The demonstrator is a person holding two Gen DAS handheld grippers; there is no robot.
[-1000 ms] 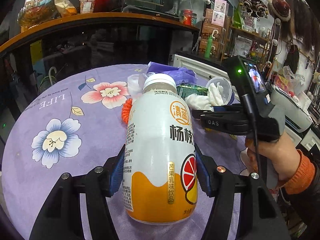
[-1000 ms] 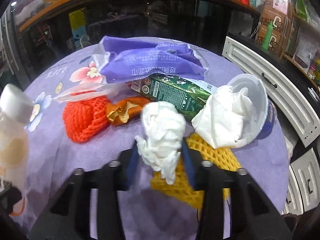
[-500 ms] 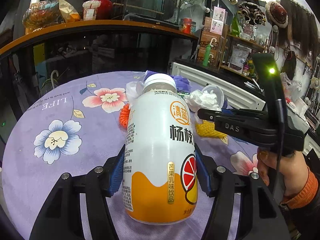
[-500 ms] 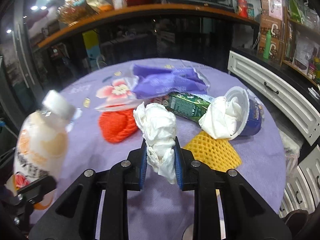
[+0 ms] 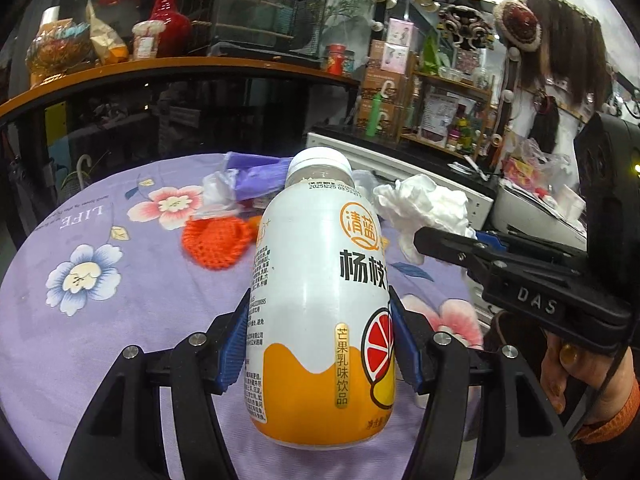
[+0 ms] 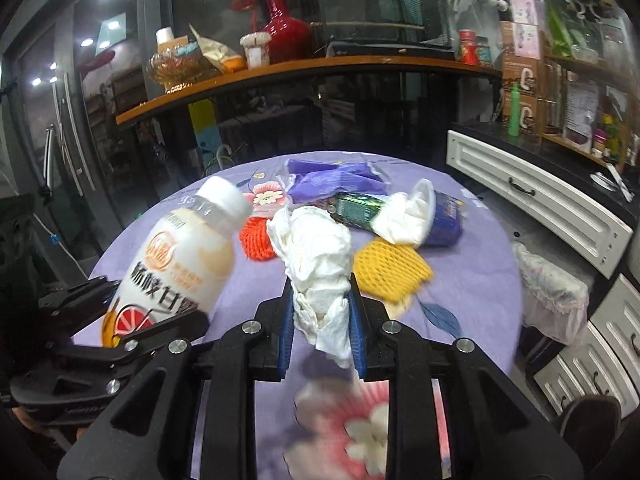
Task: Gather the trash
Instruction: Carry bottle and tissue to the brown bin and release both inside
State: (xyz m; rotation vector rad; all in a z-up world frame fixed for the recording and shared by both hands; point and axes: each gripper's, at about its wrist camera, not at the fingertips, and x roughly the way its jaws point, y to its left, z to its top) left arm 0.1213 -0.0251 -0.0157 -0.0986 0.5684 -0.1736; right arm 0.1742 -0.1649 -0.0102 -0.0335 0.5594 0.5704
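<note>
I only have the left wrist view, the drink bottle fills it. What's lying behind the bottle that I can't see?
Observer: A green carton lies beside the purple wrapper.
Operator: Anything near it?
Observer: A blue cup on its side, tissue stuffed in its mouth.
Operator: And in front of that cup?
Observer: A yellow foam net lies flat on the tablecloth.
Operator: Is the right gripper gripping firmly?
Observer: The right gripper is shut on the tissue wad, pads pressing both sides.

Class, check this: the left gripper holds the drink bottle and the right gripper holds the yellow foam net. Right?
Not quite. The right gripper holds a crumpled white tissue; the yellow foam net lies on the table, as the right wrist view shows. The left gripper does hold the drink bottle.
</note>
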